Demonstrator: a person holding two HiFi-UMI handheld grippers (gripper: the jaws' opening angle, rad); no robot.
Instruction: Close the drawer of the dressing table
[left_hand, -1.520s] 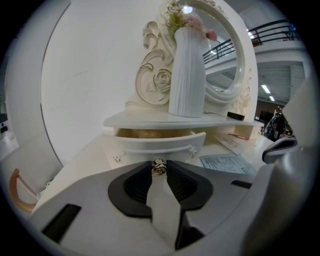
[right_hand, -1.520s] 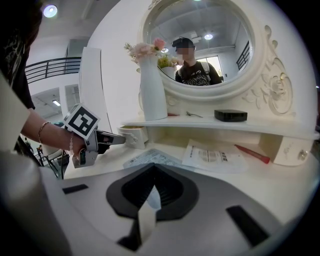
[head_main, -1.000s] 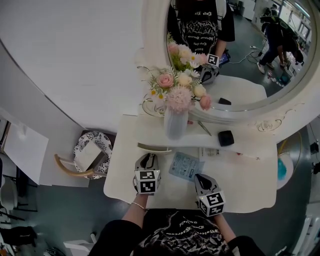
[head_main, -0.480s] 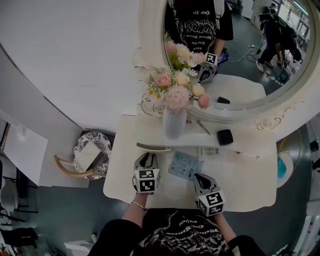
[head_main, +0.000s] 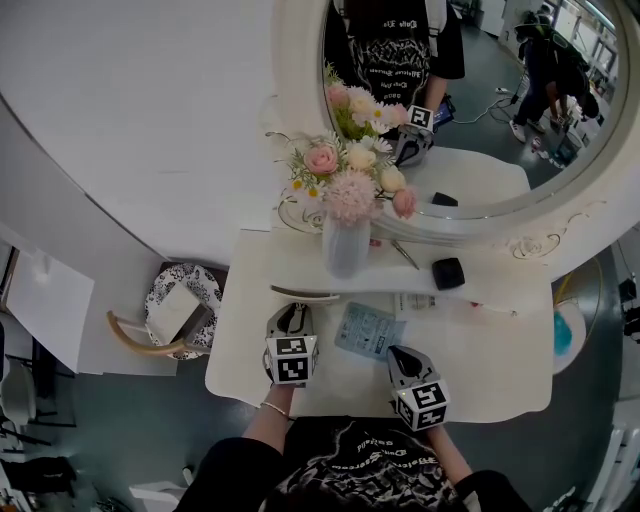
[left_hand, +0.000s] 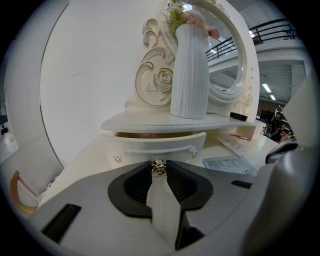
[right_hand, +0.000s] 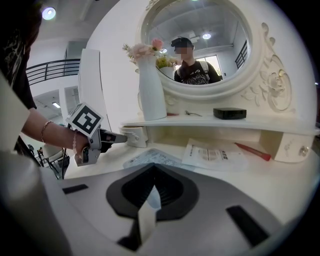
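Observation:
The white dressing table (head_main: 500, 370) has a small drawer (left_hand: 159, 146) under its raised shelf, pulled out a little so its brown inside shows. My left gripper (left_hand: 159, 165) is shut on the drawer's small metal knob (left_hand: 159, 168). In the head view the left gripper (head_main: 293, 314) sits just in front of the drawer front (head_main: 303, 294). My right gripper (head_main: 398, 356) hovers over the tabletop to the right, shut and holding nothing; its jaws (right_hand: 153, 170) meet. The right gripper view shows the left gripper (right_hand: 121, 137) at the drawer (right_hand: 134, 136).
A white vase of flowers (head_main: 347, 245) and a black box (head_main: 447, 272) stand on the shelf (head_main: 300, 262). A leaflet (head_main: 371, 331), papers (head_main: 430, 303) and a red pen (head_main: 490, 308) lie on the tabletop. The oval mirror (head_main: 480, 150) rises behind. A patterned basket (head_main: 180, 315) stands on the floor at left.

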